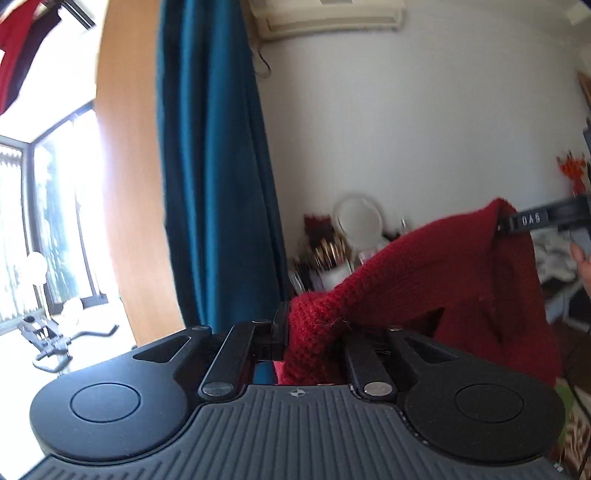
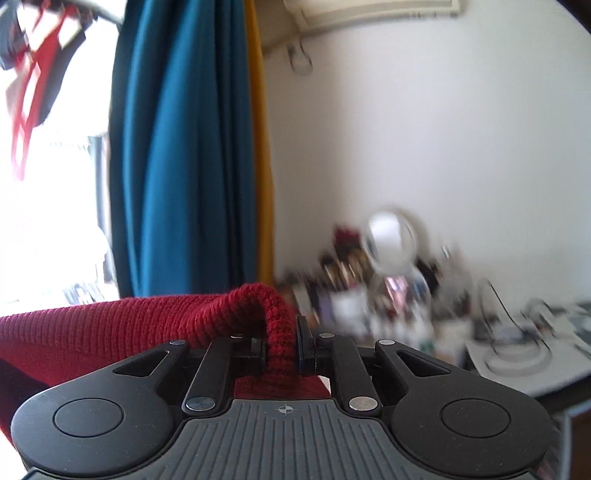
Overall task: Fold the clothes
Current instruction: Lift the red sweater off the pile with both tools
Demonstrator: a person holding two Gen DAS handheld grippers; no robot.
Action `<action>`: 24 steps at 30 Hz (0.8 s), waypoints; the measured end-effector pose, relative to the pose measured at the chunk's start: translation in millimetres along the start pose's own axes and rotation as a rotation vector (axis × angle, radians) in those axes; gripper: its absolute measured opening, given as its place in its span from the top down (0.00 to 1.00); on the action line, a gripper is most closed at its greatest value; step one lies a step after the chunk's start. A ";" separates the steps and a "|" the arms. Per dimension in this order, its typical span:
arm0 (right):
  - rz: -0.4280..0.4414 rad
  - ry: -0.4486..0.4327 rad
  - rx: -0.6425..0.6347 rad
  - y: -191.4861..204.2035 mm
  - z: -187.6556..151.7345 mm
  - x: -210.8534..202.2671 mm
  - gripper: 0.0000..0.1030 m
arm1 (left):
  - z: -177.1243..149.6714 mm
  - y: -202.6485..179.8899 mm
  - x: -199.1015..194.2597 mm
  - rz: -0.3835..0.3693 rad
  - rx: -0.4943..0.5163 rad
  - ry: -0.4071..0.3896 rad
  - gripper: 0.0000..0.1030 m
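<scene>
A dark red knitted garment [image 1: 424, 280] hangs in the air, stretched between both grippers. My left gripper [image 1: 314, 332] is shut on a bunched corner of it, which covers the right finger. In the left wrist view the right gripper [image 1: 517, 221] shows at the far right, pinching the garment's other upper edge, with a hand [image 1: 581, 266] behind it. In the right wrist view my right gripper [image 2: 282, 339] is shut on a thick ribbed fold of the red garment [image 2: 110, 332], which trails off to the left. The lower part of the garment is hidden.
A teal curtain [image 1: 214, 166] hangs ahead beside a wooden panel [image 1: 129, 184] and a bright window [image 1: 55, 221]. A cluttered table [image 2: 406, 295] with a round mirror [image 1: 358, 221], brushes and bottles stands against the white wall. An air conditioner [image 1: 325, 18] is mounted high up.
</scene>
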State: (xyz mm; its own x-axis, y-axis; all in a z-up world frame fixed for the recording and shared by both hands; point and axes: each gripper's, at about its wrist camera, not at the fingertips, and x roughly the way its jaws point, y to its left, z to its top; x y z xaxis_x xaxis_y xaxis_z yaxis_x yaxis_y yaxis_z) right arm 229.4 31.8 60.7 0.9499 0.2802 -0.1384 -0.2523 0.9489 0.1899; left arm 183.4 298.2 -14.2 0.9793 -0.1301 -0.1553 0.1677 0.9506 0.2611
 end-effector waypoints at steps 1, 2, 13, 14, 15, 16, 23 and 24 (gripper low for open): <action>-0.017 0.044 -0.001 -3.4 -15.1 2.1 0.88 | -16.4 -6.7 10.9 -0.028 0.019 0.063 0.90; -0.033 0.088 -0.001 -6.9 -30.3 4.3 0.87 | -33.2 -12.3 21.2 -0.055 0.037 0.119 0.89; -0.202 0.401 -0.057 -11.4 -149.9 7.0 0.16 | -150.9 -68.8 101.1 -0.088 0.425 0.398 0.17; -0.206 0.406 -0.068 -9.2 -151.7 5.8 0.10 | -154.0 -67.7 108.8 -0.094 0.431 0.416 0.16; -0.209 0.411 -0.079 -7.1 -153.5 4.7 0.09 | -158.4 -66.1 113.7 -0.100 0.420 0.433 0.14; -0.210 0.416 -0.076 -9.1 -154.7 7.6 0.08 | -161.6 -62.8 118.8 -0.105 0.399 0.456 0.12; -0.151 0.458 0.065 -23.9 -161.0 36.0 0.01 | -177.6 -27.2 151.5 -0.159 0.154 0.572 0.04; -0.136 0.452 0.086 -25.0 -161.1 41.7 0.01 | -179.4 -24.0 157.0 -0.169 0.104 0.584 0.07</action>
State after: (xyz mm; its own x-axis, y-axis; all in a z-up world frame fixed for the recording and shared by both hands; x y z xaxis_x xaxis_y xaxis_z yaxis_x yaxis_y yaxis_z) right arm 245.6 43.2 -106.4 0.7932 0.2073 -0.5725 -0.0968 0.9712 0.2175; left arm 312.7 305.5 -215.7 0.7189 -0.0732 -0.6912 0.3545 0.8940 0.2740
